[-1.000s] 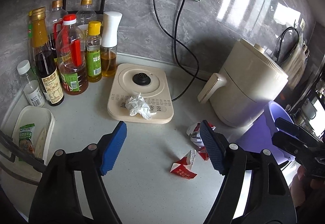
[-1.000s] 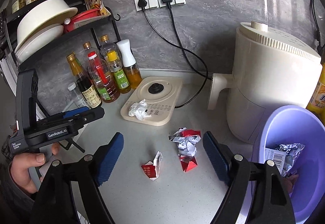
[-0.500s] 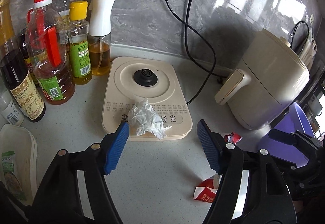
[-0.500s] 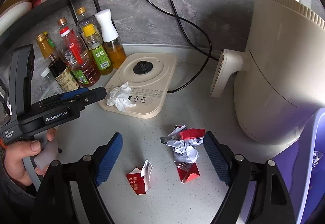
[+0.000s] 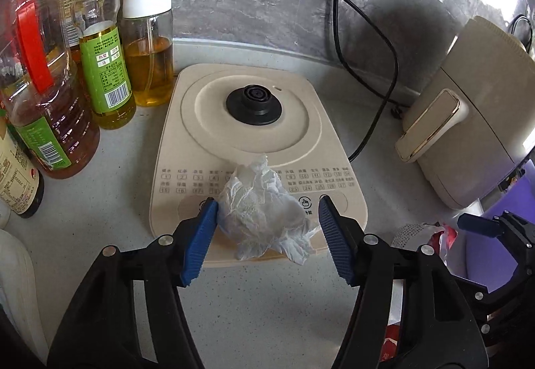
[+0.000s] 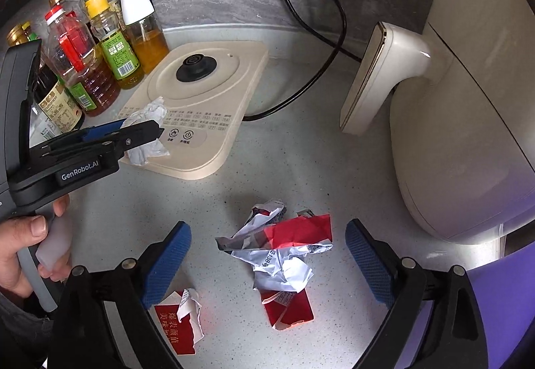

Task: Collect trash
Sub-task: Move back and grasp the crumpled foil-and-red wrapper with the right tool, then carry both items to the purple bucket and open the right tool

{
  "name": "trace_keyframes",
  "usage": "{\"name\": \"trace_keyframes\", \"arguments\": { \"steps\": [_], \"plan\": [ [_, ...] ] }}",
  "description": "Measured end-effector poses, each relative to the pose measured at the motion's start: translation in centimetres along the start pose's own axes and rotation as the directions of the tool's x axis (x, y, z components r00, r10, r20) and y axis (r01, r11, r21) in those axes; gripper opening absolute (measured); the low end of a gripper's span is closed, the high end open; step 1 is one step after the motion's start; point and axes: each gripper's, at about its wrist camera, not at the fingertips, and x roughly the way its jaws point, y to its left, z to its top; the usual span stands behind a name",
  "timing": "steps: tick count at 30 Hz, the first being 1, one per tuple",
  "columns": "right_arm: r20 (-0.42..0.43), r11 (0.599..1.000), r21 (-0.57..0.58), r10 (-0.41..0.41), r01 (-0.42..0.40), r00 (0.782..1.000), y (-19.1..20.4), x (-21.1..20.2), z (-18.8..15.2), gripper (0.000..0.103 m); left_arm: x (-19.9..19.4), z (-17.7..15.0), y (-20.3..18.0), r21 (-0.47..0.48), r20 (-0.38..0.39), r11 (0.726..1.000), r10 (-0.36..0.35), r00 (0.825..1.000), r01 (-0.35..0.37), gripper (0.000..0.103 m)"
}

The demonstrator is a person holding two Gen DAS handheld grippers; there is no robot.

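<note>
Straddling a crumpled white tissue [image 5: 259, 205], the left claw [image 5: 267, 235] stands with its blue pads apart, one pad touching the wad and the other just clear of it, nothing clamped yet. The tissue lies on the front edge of the cream kettle base [image 5: 254, 121], partly hanging over the lip toward the speckled tabletop [image 5: 260, 312].

Just in front of the kettle base, the right claw [image 6: 267, 265] is likewise spread wide around a crumpled red-and-silver wrapper [image 6: 281, 255], not touching it. A torn red packet [image 6: 180, 322] lies beside that wrapper, under the claw's left pad. A purple basin [image 6: 501, 309] shows at the right edge; its contents are out of sight here, so the tally so far cannot be told. Judging by the scene, three pieces remain to be gathered.

Room is tight to the left of the kettle base, where oil bottles [image 5: 100, 44] crowd close; to its right stand a black cord [image 5: 374, 75] and a cream air fryer [image 6: 468, 95]. Open tabletop lies in front of the kettle base.
</note>
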Motion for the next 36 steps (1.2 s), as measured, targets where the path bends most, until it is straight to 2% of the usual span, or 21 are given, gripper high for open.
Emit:
{"name": "trace_keyframes", "arguments": {
  "steps": [1,2,3,4,5,7,10,19,29,36],
  "plan": [
    [-0.005,1.0,0.001,-0.002,0.002,1.0,-0.1,0.3,-0.1,0.091,0.1,0.0,-0.1,0.01,-0.001,1.0,0.009,1.0,-0.009,0.049],
    [-0.01,1.0,0.001,-0.004,0.004,1.0,-0.2,0.5,-0.2,0.09,0.2,0.0,-0.2,0.024,-0.002,1.0,0.018,1.0,-0.018,0.037],
    [-0.015,1.0,-0.001,-0.001,0.001,1.0,-0.3,0.7,-0.3,0.081,0.3,0.0,-0.3,0.034,-0.011,0.999,0.016,1.0,-0.016,0.026],
    [-0.024,1.0,-0.005,0.017,-0.017,1.0,-0.4,0.9,-0.4,0.058,0.2,-0.1,-0.2,0.038,-0.011,0.999,0.018,1.0,-0.017,0.022],
    [-0.032,0.999,-0.008,0.038,-0.038,0.999,-0.4,1.0,-0.4,0.048,0.0,-0.1,-0.1,0.033,-0.009,0.999,0.02,1.0,-0.02,0.019],
    [-0.01,0.999,-0.013,0.047,-0.047,0.999,-0.3,0.4,-0.5,0.039,-0.5,-0.2,0.2,0.013,-0.001,1.0,0.014,1.0,-0.014,0.017],
    [0.033,0.998,-0.018,0.064,-0.064,0.997,-0.2,-1.0,-0.5,0.035,-1.6,-0.4,0.5,-0.004,0.016,1.0,0.007,1.0,-0.006,0.017],
    [0.169,0.996,-0.033,0.092,-0.088,0.981,0.4,-7.8,-0.6,0.034,-6.5,-0.3,-0.8,0.002,0.092,1.0,-0.013,0.996,0.013,0.017],
    [0.343,0.994,-0.02,0.106,-0.106,0.933,-0.9,-17.0,-2.2,0.034,-13.2,-0.2,-3.9,0.027,0.202,0.999,-0.04,0.979,0.036,0.017],
    [0.444,0.994,0.052,0.064,-0.097,0.894,-4.2,-21.4,-3.6,0.034,-15.2,-1.0,-5.7,0.04,0.216,0.998,-0.058,0.975,0.051,0.017]
  ]
}}
